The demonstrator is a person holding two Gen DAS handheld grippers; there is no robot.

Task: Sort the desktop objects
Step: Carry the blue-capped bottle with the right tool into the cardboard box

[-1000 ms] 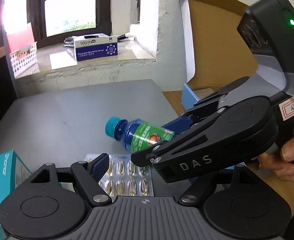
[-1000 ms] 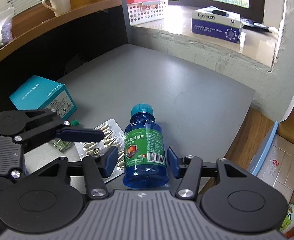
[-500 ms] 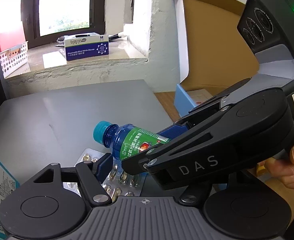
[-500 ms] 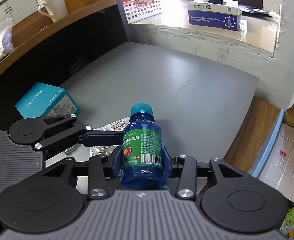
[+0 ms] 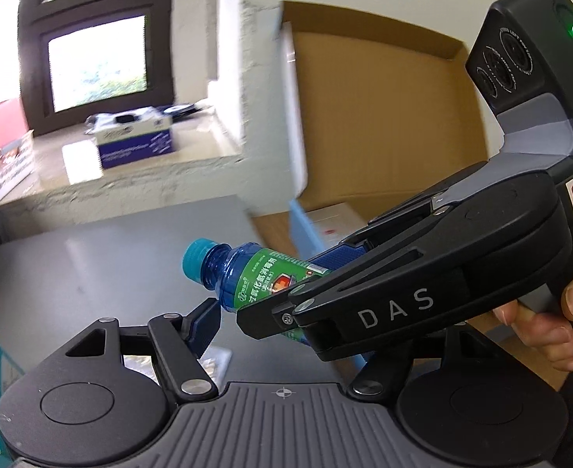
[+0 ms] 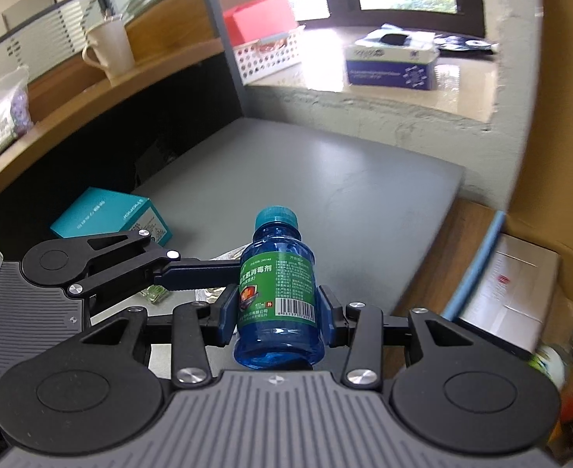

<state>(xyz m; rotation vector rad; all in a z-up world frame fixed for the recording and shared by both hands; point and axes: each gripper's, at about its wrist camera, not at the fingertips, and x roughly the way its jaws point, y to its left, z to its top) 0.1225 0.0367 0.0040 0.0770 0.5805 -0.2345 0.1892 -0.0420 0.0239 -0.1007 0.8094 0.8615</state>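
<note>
Bottle (image 6: 276,292) sits clamped in the right gripper (image 6: 276,314), lifted off the desk (image 6: 325,195), likely for carrying to the cardboard box (image 6: 559,156); left gripper (image 5: 286,323) spread apart, empty

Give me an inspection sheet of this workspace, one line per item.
Surface: grey desk, mostly bare.
Job's things: blue bottle held off the desk; teal box and pill sheet lie on the desk.
Clutter: cardboard box at the desk's right holds packages.
Grippers: right gripper shut on the bottle; left gripper open, empty.
Cables: nothing seen.
Surroundings: glove box and white basket on the windowsill; mug on the wooden shelf.
</note>
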